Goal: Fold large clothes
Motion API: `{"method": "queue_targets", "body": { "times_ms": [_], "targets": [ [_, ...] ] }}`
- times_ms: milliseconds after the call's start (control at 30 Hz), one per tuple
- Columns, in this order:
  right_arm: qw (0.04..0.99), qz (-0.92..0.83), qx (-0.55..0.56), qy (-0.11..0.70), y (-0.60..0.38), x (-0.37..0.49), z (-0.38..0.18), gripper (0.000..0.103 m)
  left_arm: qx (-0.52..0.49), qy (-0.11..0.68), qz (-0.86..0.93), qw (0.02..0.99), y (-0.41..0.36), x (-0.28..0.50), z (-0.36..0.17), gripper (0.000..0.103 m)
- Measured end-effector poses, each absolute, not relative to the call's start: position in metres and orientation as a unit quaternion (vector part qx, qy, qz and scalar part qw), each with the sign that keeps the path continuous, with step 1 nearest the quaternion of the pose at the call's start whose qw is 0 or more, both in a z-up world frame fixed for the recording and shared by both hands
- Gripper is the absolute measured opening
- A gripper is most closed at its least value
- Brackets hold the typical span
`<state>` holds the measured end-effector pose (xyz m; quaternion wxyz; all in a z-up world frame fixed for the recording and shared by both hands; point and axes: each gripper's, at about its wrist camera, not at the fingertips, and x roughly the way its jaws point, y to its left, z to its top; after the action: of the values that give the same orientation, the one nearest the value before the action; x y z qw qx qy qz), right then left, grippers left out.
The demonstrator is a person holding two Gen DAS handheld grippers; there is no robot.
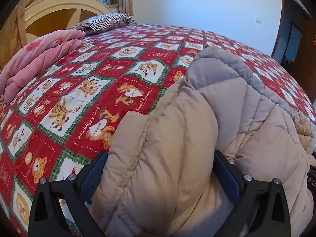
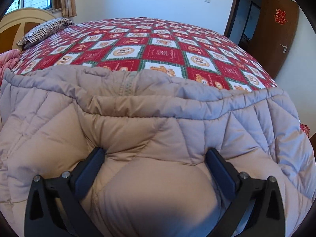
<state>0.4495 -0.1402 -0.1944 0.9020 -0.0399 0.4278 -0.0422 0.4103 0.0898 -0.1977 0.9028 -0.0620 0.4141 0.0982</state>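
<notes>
Both grippers, left (image 1: 161, 159) and right (image 2: 155, 155), stood wide, each with a thick bulge of coat (image 2: 138, 118) bunched between its jaws. Whether they pinched it, I could not tell. Folding well likely needed equal lift and one straight crease across the bed (image 1: 83, 90).

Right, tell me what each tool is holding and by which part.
Both grip the beige puffy coat: left tool around a bunched padded fold, right tool around a quilted bulge.

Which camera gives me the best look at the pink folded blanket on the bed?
The left wrist view. There the pink folded blanket shows almost whole, lying on the red patterned bedspread beside the striped pillow. The right wrist view catches only a pink sliver at its left edge, beyond the beige padded coat.
</notes>
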Motion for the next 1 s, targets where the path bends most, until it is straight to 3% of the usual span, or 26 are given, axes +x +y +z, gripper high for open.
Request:
{"method": "queue_targets", "body": {
  "times_ms": [133,233,400,767,933,967,1000],
  "targets": [
    [0.902,-0.03,-0.045,0.428,-0.14,0.431,-0.176,0.097,-0.048,0.37,0.122,0.92,0.096,0.356,-0.168,0.102],
    [0.92,-0.011,-0.048,0.389,-0.136,0.377,-0.151,0.101,-0.055,0.374,0.142,0.915,0.108,0.322,-0.175,0.102],
    [0.913,-0.019,-0.047,0.405,-0.13,0.344,-0.177,0.102,-0.16,0.4,0.116,0.895,0.129,0.307,-0.208,0.102],
    [0.91,-0.03,-0.072,0.407,-0.124,0.342,-0.189,0.103,-0.175,0.408,0.053,0.895,0.118,0.304,-0.207,0.101],
    [0.919,-0.027,-0.069,0.388,-0.127,0.292,-0.172,0.103,-0.169,0.392,0.034,0.904,0.106,0.294,-0.208,0.096],
    [0.915,-0.028,-0.074,0.395,-0.125,0.288,-0.182,0.103,-0.171,0.393,0.031,0.903,0.105,0.296,-0.207,0.093],
    [0.914,-0.026,-0.072,0.399,-0.126,0.288,-0.192,0.103,-0.176,0.392,0.027,0.903,0.105,0.298,-0.206,0.083]
  ]
}}
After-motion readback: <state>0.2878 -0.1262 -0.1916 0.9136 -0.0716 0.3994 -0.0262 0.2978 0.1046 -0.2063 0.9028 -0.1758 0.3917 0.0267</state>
